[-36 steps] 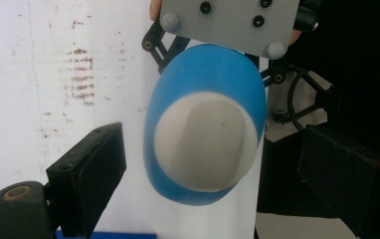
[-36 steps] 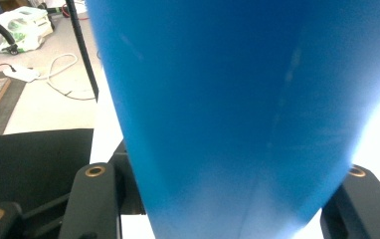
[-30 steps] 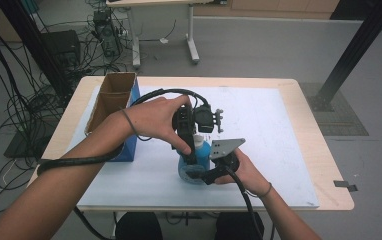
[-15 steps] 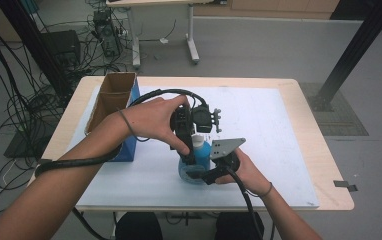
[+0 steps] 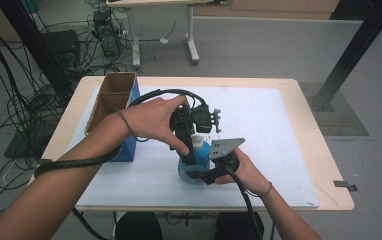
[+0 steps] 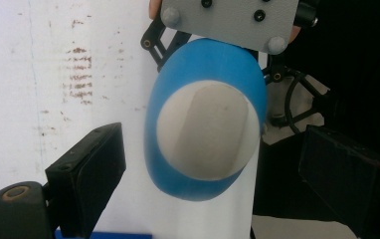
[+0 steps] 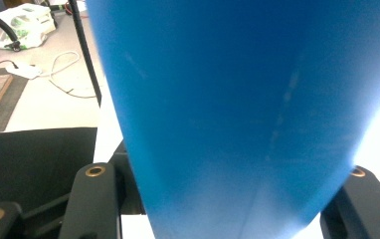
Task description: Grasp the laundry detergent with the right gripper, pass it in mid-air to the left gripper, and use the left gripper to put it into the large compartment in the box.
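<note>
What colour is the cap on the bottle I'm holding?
White, on a blue plastic bottle; the round white cap shows best in the left gripper view.

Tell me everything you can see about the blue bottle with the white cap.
The blue plastic bottle with the white cap stands upright on the white sheet near the table's front edge. Its body looks oval from above, smooth and slightly glossy, narrowing to a round, matte white cap. The right tongs are shut on its lower body, a black jaw at either side. The left tongs hang above it, open, with their jaws either side of the cap and not touching it.
</note>
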The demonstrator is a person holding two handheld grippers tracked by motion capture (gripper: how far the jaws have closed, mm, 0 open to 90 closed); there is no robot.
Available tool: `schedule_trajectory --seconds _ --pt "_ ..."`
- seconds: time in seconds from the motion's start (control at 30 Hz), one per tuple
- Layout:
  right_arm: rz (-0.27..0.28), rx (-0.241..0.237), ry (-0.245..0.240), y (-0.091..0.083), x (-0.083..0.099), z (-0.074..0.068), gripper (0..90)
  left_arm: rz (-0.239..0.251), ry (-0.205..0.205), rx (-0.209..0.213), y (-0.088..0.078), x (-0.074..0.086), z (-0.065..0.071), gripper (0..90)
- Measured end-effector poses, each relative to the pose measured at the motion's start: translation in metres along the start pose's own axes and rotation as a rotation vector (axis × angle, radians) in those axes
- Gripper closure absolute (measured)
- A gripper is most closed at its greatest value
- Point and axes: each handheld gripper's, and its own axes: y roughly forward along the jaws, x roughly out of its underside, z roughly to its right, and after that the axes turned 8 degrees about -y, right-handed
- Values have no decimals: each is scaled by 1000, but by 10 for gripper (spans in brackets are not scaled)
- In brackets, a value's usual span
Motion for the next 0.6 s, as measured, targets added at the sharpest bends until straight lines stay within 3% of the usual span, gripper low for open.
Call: schedule_trajectory --seconds 0.6 --pt "-5 0 1 1 -1 1 416 0 4 -1 0 0 0 115"
